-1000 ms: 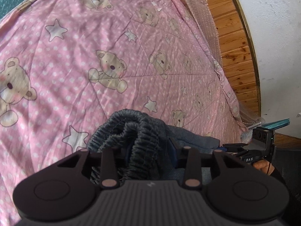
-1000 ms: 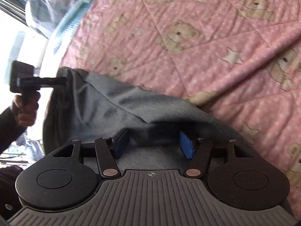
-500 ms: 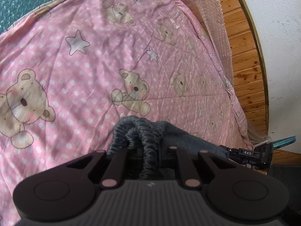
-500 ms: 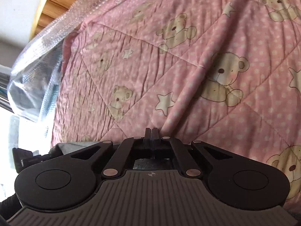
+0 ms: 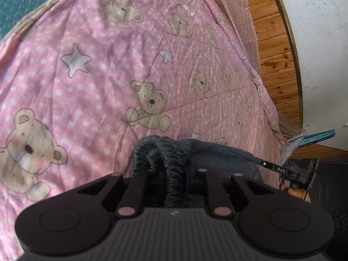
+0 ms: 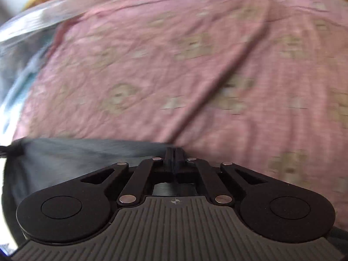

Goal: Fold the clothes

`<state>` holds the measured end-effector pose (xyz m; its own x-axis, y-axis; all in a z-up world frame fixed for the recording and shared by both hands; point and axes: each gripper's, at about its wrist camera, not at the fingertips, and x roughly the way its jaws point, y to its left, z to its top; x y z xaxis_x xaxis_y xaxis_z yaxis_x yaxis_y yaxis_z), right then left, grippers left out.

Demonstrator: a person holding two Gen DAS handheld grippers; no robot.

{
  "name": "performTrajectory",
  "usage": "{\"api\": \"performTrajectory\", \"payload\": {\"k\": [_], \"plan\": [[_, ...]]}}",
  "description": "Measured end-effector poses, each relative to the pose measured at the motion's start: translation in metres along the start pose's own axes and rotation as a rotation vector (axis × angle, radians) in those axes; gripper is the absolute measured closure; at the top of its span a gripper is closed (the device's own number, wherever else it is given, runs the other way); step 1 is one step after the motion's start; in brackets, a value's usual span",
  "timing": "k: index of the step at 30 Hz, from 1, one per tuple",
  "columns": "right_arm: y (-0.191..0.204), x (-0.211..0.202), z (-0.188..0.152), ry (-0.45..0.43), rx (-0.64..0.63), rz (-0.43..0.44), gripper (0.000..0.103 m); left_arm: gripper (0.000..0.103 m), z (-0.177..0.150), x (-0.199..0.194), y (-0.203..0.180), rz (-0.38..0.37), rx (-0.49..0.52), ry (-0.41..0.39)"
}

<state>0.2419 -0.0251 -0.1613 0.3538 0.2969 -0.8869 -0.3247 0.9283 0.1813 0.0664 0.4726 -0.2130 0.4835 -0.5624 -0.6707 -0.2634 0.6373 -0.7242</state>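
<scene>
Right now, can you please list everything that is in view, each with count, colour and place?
garment: one, dark grey, near edge of quilt, stretched between both grippers; ribbed band bunched at left gripper.
quilt: one, pink with bears, stars and white dots, covers the bed.
bubble wrap: one sheet, clear, along the far side of quilt.
wood panel: brown, behind bubble wrap, below wall.
wall: white, far right.
left gripper: one, black, shut on the ribbed band, jaws easing open.
right gripper: one, black, pads nearly together on garment edge, jaws easing open; view blurred.
hand: one, on right gripper handle, right edge of left view.
</scene>
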Motion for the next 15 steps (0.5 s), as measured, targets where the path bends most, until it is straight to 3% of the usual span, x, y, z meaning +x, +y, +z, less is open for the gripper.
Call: {"api": "performTrajectory", "payload": {"k": [1,3,4,6,8,12,15], "plan": [[-0.008,-0.016,-0.006,-0.032,0.010,-0.028,0.090,0.079,-0.001,-0.012,0.001,0.007,-0.008,-0.026],[-0.020,-0.050,-0.021,-0.075,0.031,-0.014,0.081,0.054,-0.009,-0.037,0.005,0.037,-0.028,-0.080],[-0.020,-0.065,-0.033,-0.083,0.019,-0.009,0.077,0.054,-0.016,-0.050,0.005,0.047,-0.034,-0.098],[-0.010,-0.088,-0.065,-0.076,-0.028,-0.009,0.051,0.053,-0.035,-0.074,0.003,0.057,-0.034,-0.119],[-0.002,-0.103,-0.104,-0.039,-0.072,-0.022,0.037,0.050,-0.062,-0.092,-0.005,0.063,-0.016,-0.118],[0.003,-0.122,-0.186,0.028,-0.052,-0.053,0.034,0.048,-0.118,-0.091,-0.013,0.038,-0.055,-0.086],[-0.008,-0.130,-0.225,0.026,0.095,-0.070,0.034,0.046,-0.133,-0.068,-0.016,0.066,-0.111,-0.103]]}}
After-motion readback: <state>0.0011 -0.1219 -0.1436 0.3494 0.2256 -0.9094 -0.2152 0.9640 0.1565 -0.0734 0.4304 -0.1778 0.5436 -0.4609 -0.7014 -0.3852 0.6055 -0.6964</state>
